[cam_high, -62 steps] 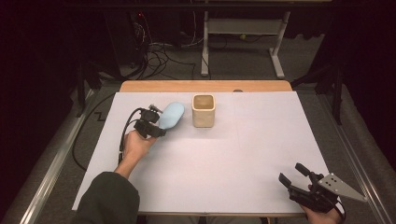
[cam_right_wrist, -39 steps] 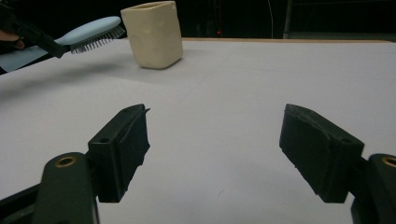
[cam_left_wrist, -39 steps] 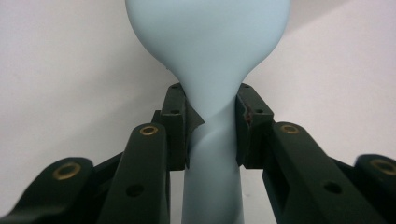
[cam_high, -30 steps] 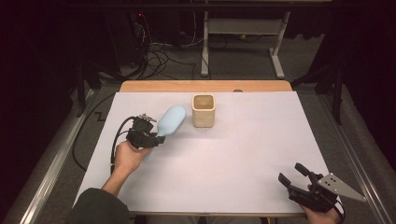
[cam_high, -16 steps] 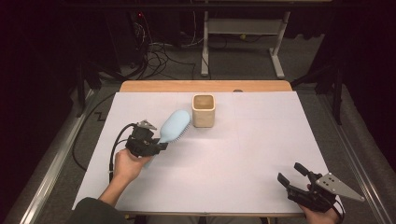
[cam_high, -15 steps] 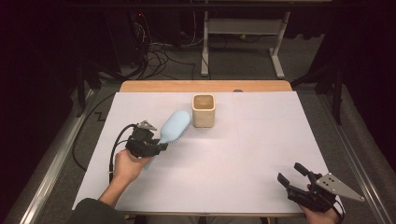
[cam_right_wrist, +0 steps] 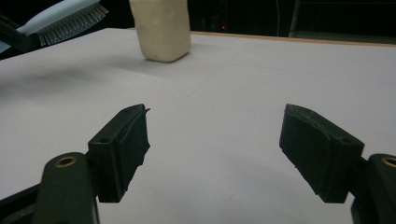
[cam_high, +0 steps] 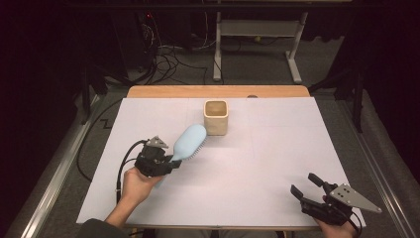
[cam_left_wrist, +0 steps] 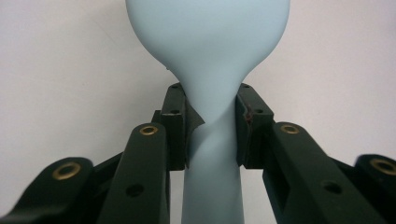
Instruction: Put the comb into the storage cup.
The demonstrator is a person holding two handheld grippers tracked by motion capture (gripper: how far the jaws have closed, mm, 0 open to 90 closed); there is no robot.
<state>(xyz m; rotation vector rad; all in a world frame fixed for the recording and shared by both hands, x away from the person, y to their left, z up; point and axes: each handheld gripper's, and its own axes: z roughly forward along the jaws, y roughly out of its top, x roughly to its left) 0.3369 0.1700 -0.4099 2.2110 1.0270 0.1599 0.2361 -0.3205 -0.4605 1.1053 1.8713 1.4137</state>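
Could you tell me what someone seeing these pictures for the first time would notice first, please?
Most striking is the pale blue hairbrush, lifted off the white table left of centre, bristles down; the left gripper is clamped on its handle. Just beyond its head stands a cream square cup, near the table's far edge. The right gripper rests at the near right corner, jaws open with nothing between them.

Table [cam_high: 277,163] with a white covering over nearly its whole top; a strip of bare wood shows along the far edge. A cream, square-mouthed cup [cam_high: 216,117] stands upright on the covering, near the far edge and close to the middle of the table's width, casting a faint shadow toward the near side. Faint seams cross the white surface. The table stands on a grey floor [cam_high: 257,64].
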